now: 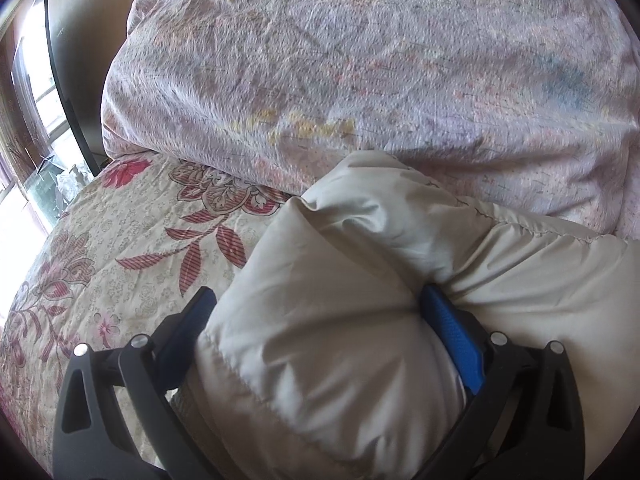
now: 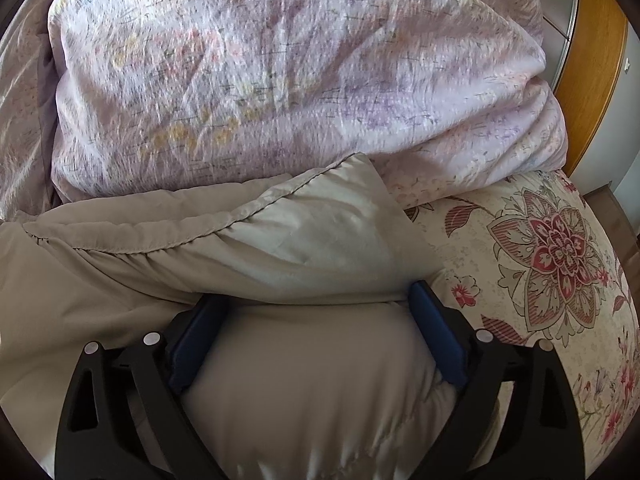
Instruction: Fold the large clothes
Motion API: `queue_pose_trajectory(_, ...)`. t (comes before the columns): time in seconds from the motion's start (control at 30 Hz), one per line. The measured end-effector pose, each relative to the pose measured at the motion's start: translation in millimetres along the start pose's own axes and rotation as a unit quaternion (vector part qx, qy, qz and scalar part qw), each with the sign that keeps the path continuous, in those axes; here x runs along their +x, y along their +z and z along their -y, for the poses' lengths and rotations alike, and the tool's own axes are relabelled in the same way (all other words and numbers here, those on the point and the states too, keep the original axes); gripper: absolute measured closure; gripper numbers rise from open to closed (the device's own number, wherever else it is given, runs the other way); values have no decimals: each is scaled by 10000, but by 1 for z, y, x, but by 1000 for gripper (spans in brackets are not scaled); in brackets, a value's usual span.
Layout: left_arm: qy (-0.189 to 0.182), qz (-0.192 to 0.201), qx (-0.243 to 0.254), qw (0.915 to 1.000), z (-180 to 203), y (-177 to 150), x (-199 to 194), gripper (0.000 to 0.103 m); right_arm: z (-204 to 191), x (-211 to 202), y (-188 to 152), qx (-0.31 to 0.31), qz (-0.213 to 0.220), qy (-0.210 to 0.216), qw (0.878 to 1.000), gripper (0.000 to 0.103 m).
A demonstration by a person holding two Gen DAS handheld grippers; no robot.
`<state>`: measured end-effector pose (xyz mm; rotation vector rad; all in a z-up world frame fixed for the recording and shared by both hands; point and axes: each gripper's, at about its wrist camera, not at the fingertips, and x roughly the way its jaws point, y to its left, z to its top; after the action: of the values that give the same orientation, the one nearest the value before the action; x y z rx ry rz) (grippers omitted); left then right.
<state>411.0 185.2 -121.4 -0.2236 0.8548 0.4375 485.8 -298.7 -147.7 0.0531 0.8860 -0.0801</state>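
Both grippers straddle the beige puffer jacket (image 1: 320,340) at lower centre of each view. Left gripper (image 1: 316,312) clasps a padded fold; right gripper (image 2: 316,308) stands spread, fabric bulging between its pads, grip uncertain. Advice: lower both evenly, pressing the fold flat. Jacket rests on a floral bedspread (image 2: 540,264), against a heaped duvet (image 1: 360,60); window (image 1: 28,80) upper left.

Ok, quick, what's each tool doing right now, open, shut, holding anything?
Left tool: wide apart, puffy beige padded jacket bunched between its blue pads; real grip cannot be told.
Right tool: wide open, same jacket between its pads.
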Motion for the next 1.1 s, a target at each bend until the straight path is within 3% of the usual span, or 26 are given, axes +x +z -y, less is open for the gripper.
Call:
queue_pose_trajectory(0.17,67,121,-118,9998,-18,-4,-13,2,4,-15,-6,106,236,-297,9992,10)
queue_pose_trajectory(0.33,191,412,56,9990,-53,-21,-50,2,28,-63,-31,561,312,-98,9979,10)
queue_pose_trajectory(0.5,-282,230,-183,9992,-83,-38,-87,4,55,-112,-60,919,78,235,9955,10)
queue_pose_trajectory(0.63,-603,117,-66,9981,-82,-69,-119,4,70,-131,-86,1293,-285,446,9902,10)
queue_pose_trajectory(0.9,-1214,-544,-537,9897,-83,-108,-128,8,90,-121,-125,2460,-1033,1652,9495,16)
queue_pose_trajectory(1.1,-1367,-816,-885,9833,-81,-116,-113,18,91,-101,-137,3075,-1168,2079,9212,27)
